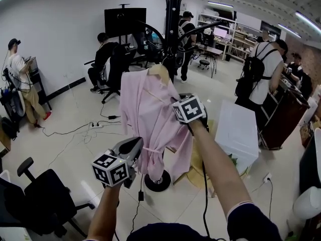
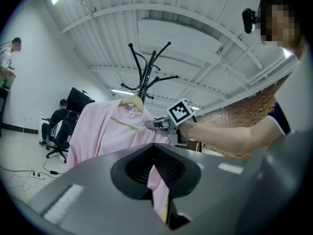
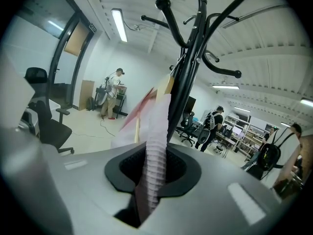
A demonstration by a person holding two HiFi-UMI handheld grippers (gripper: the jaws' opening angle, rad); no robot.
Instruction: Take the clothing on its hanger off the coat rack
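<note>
A pink shirt hangs on a wooden hanger from a black coat rack. My left gripper sits low at the shirt's hem. In the left gripper view its jaws are closed on a fold of the pink cloth. My right gripper is higher up, at the shirt's right shoulder side. The right gripper view shows its jaws shut on a ribbed pink edge, with the hanger and the rack pole just behind.
The rack's round base stands on the floor below the shirt. A white box is to the right, a black office chair at lower left. Cables lie on the floor. Several people stand or sit around the room.
</note>
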